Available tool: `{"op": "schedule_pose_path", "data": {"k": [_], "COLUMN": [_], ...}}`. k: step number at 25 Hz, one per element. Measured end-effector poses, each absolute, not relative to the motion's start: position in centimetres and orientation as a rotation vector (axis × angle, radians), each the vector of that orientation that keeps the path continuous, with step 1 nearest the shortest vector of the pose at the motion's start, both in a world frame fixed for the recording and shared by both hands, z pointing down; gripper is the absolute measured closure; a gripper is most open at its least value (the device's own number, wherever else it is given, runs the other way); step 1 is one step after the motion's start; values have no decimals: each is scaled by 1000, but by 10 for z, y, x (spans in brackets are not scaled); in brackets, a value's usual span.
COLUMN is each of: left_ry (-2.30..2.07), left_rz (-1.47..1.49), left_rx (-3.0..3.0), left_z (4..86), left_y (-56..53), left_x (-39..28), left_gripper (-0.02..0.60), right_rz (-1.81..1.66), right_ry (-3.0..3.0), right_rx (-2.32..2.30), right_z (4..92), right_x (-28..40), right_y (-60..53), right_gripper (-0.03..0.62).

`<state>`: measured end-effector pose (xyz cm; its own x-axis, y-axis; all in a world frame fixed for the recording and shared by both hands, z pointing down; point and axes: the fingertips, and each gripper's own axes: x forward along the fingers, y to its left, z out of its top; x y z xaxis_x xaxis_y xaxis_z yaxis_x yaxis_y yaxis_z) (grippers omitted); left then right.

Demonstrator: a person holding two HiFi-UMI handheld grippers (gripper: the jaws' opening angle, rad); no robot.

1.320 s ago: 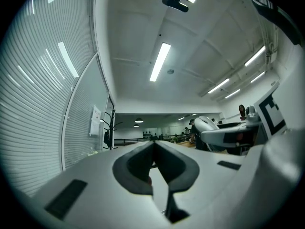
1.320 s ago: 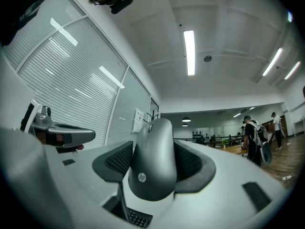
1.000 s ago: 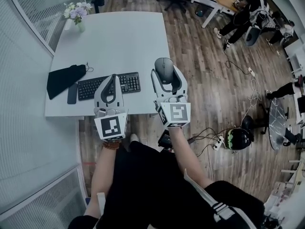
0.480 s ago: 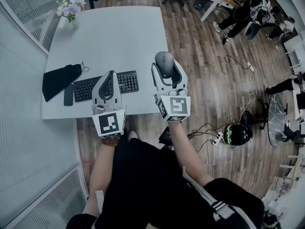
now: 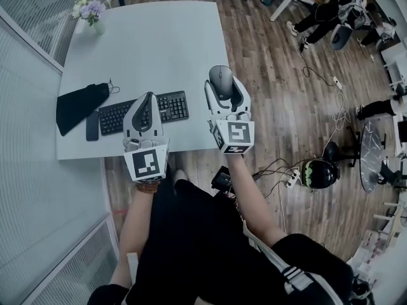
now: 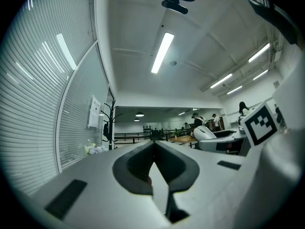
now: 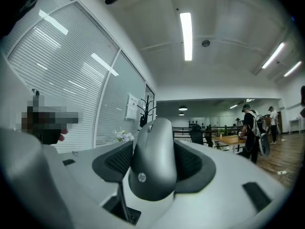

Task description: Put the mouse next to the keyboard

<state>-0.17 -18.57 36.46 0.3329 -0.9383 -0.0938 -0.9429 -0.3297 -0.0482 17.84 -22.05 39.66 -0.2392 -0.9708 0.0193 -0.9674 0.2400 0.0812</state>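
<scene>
A dark grey mouse (image 5: 220, 77) is held in the air over the right edge of the white table (image 5: 159, 43), and my right gripper (image 5: 222, 86) is shut on its sides. In the right gripper view the mouse (image 7: 153, 168) fills the gap between the padded jaws of the right gripper (image 7: 155, 144), pointing away. The black keyboard (image 5: 114, 116) lies near the table's front edge, left of the mouse. My left gripper (image 5: 149, 101) hovers over the keyboard's right half, jaws together and empty. In the left gripper view the left gripper (image 6: 153, 147) is shut on nothing.
A black phone (image 5: 93, 126) and a black pouch (image 5: 79, 103) lie left of the keyboard. A vase of flowers (image 5: 88, 8) stands at the far left corner. Right of the table is wood floor with cables (image 5: 280, 176); people (image 5: 327, 14) stand farther off.
The right gripper has carried the mouse a little farther from me along the table's right edge. The left gripper stays over the keyboard, still shut.
</scene>
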Motion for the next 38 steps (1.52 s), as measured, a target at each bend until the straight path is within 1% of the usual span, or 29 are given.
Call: {"op": "schedule_pose_path", "data": {"k": [21,38], "left_ry": [1786,1812], "left_rz": [37,2], "left_rx": [-2505,-2512], "left_z": [392,401], "left_y": [-200,-198], "left_x": [-30,-36], "left_gripper": [572,572], "right_rz": [29,173], "right_ry": [-2364,-2286], "right_rx": [1780,1730], "right_z": [471,533], "right_x": [165,184], "right_y": [-256,-270], "right_gripper": [333,333]}}
